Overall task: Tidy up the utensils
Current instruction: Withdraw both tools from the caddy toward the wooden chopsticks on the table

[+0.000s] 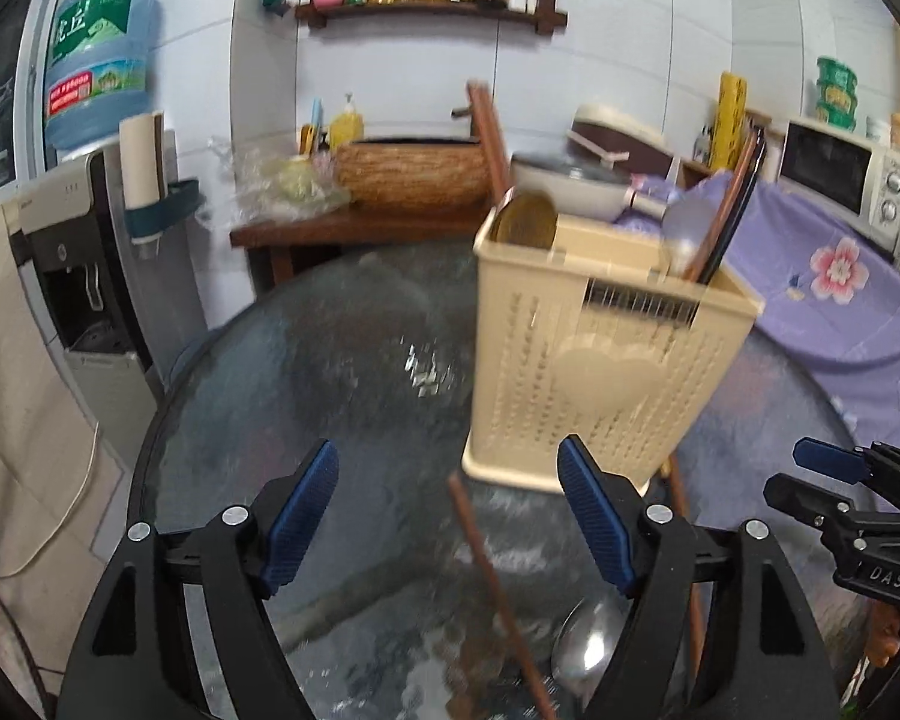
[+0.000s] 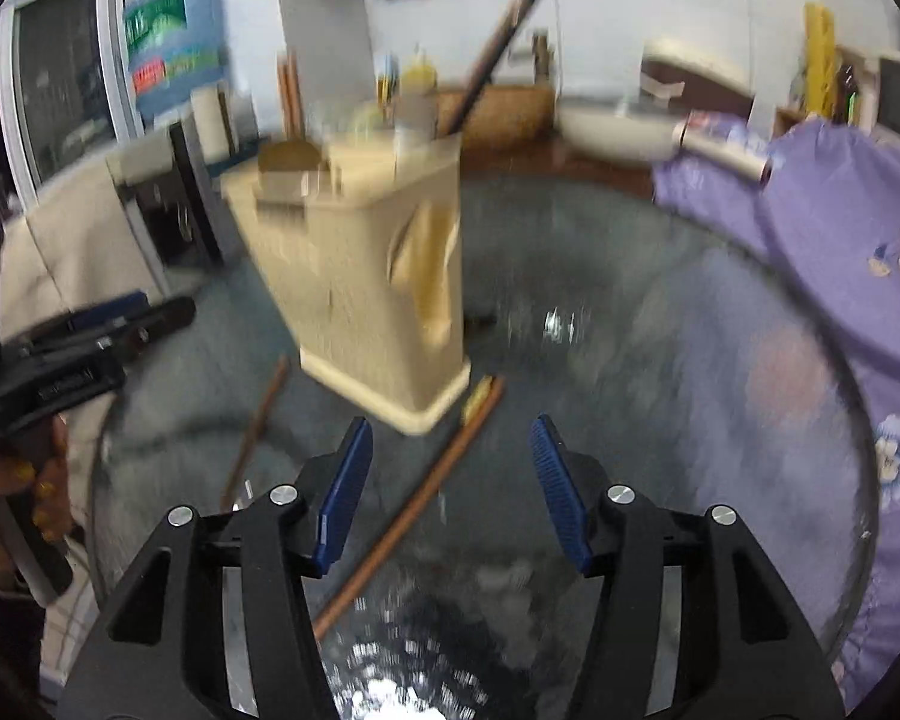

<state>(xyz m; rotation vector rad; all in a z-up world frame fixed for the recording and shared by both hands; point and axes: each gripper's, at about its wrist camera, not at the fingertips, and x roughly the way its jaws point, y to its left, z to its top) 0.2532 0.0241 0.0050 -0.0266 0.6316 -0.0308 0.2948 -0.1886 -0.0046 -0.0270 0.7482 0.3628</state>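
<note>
I see a round counter (image 1: 342, 360) of dark, mottled glass that throws back glare. On it stands the utensil holder (image 1: 600, 360), a cream plastic box with perforated walls, a raised heart on one face and a divided top. It sits toward the far side of the counter in my left view. From its top lean brown chopsticks (image 1: 486, 132), a brass-coloured rounded piece and a steel spoon bowl, all tilted.

My left gripper (image 1: 447, 516) has its blue ribbed fingers (image 1: 303, 516) spread apart with nothing between them. Beneath it a loose brown chopstick (image 1: 498, 594) lies slantwise on the glass, and a shiny steel spoon (image 1: 582, 648) rests near the counter's near edge, partly hidden by the right-hand finger.

My right gripper (image 2: 450, 492) is likewise released, fingers (image 2: 345, 498) apart and clear of everything. Another brown chopstick (image 2: 408, 510) lies on the glass below the gap, running up to the holder's base corner. The right view is blurred. A purple flowered cloth (image 2: 840, 228) drapes beside the counter's right edge.
</note>
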